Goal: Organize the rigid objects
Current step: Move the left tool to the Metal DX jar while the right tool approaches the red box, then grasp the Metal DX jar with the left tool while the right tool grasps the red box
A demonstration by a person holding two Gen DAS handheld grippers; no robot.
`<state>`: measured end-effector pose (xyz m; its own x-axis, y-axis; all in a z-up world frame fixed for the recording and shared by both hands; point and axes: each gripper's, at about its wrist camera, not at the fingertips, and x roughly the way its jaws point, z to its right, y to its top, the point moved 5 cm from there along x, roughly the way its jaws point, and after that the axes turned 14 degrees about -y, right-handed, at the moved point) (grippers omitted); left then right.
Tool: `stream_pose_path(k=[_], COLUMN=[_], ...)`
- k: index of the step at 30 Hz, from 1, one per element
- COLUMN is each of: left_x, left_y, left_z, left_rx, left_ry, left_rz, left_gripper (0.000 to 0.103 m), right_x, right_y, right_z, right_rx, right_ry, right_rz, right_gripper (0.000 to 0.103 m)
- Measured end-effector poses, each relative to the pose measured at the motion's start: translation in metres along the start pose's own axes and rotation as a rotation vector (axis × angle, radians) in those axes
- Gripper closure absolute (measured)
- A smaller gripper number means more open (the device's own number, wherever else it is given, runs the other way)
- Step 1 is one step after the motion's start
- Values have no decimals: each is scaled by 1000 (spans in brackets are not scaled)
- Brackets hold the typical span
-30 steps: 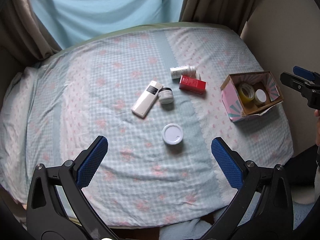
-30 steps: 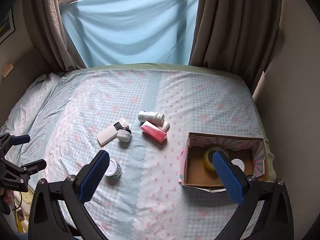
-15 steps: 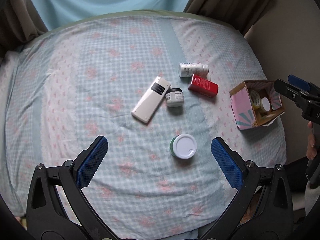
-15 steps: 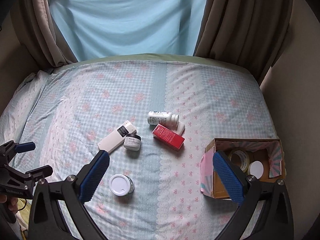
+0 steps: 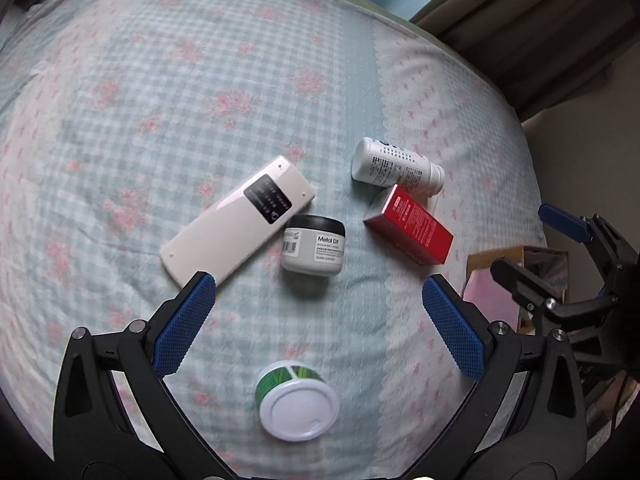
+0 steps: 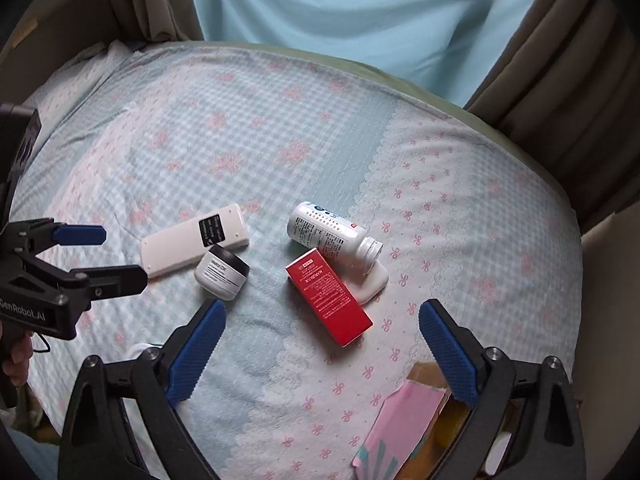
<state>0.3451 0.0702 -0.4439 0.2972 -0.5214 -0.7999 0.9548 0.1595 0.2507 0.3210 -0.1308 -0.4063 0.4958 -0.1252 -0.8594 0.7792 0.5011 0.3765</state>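
Note:
On the checked bedspread lie a white remote (image 5: pixel 236 220) (image 6: pixel 196 240), a grey jar with a black lid (image 5: pixel 313 245) (image 6: pixel 221 272), a white bottle on its side (image 5: pixel 396 170) (image 6: pixel 330 236), a red carton (image 5: pixel 410 226) (image 6: pixel 330 298) and a green jar with a white lid (image 5: pixel 298 404). My left gripper (image 5: pixel 318 328) (image 6: pixel 100 256) is open, hovering between the two jars. My right gripper (image 6: pixel 322 354) (image 5: pixel 532 244) is open, just in front of the red carton. A pink-sided cardboard box (image 6: pixel 404 432) (image 5: pixel 486 284) sits at the bed's right edge.
A small white flat piece (image 6: pixel 374 280) lies under the bottle's neck. Brown curtains (image 6: pixel 560 60) and a blue sheet (image 6: pixel 360 8) hang behind the bed. A beige wall (image 5: pixel 592 152) stands to the right of the bed.
Both grippers have moved forward and lower toward the cluster of objects, which now looks larger. The box has slipped to the right edge of both views. Both stay open.

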Motion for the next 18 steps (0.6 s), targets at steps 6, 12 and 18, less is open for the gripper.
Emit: stream_pose_path(k=[6,12,18], left_x=[69,105,117], left_y=[0,-1,2], left_z=[-18,-31,-27], left_rx=[-95,-136,-111], left_ry=[22,48,92], left_rz=[-14,-27,-19], left_gripper=[9,15,27], right_x=[66,107,128], right_y=[-15,-19,-21], right_z=[-19,-33,-53], right_rx=[-228,-339,-416], right_ry=[16,42,25], right_rz=[-34,-44,-34], right_gripper=[28,31,44])
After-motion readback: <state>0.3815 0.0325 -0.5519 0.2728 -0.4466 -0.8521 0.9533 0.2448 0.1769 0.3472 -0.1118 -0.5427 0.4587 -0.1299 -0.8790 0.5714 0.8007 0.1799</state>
